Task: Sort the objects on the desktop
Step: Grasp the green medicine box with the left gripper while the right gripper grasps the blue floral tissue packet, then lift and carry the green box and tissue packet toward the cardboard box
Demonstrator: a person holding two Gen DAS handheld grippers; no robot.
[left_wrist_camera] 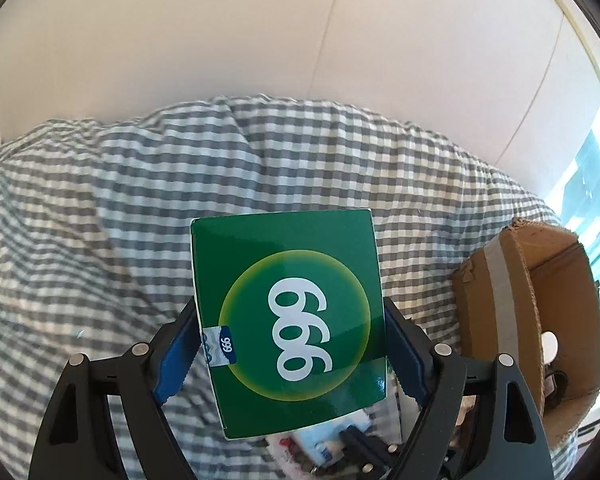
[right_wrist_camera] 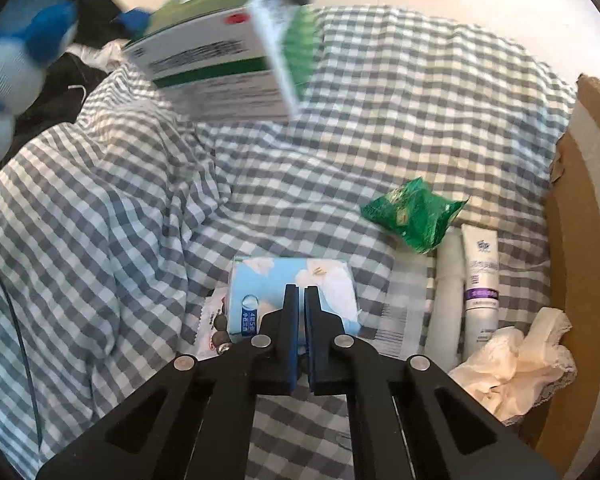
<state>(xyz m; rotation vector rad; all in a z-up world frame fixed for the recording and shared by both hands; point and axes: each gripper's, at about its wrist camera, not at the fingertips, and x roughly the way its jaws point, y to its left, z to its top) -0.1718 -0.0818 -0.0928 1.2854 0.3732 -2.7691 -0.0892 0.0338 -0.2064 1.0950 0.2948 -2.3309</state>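
Left tool [left_wrist_camera: 288, 344] angled downward grasping green box [left_wrist_camera: 288, 312], right tool [right_wrist_camera: 301, 300] clenched, empty, tilted down

We see a green box [left_wrist_camera: 288, 320] of glossy printed card, catching a sheen. The checked cloth [left_wrist_camera: 140, 200] under it looks soft, matt and creased. The cardboard box [left_wrist_camera: 528, 320] is rough brown corrugated board with a paper tape strip. The green packet [right_wrist_camera: 414, 214] is shiny crinkled film, and the tube [right_wrist_camera: 480, 280] smooth plastic.
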